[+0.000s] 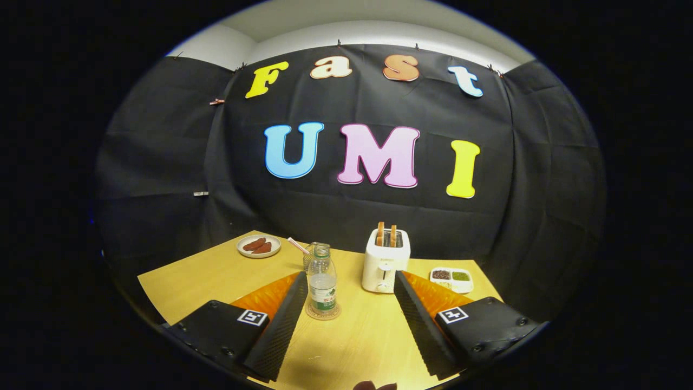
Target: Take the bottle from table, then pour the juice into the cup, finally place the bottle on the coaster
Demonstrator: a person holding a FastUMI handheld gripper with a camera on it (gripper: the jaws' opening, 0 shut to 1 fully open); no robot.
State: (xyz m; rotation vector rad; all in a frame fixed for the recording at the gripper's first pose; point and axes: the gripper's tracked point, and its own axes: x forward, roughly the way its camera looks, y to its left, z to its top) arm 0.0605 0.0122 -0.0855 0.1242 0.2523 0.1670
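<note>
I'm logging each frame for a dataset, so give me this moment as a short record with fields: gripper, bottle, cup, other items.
gripper: gripper open, fingers spread wide, touching nothing
bottle: bottle upright on the coaster, just ahead of the fingers, nearer the left one
cup: cup with a straw, right behind the bottle
toaster: toaster with two slices up, beyond the right finger
plate: plate with brown pieces, far left of the table
dish: divided dish of small foods, right of the toaster

Tongs (346,300) spread wide, level, fingers (279,330) empty, grasping nothing.
</note>
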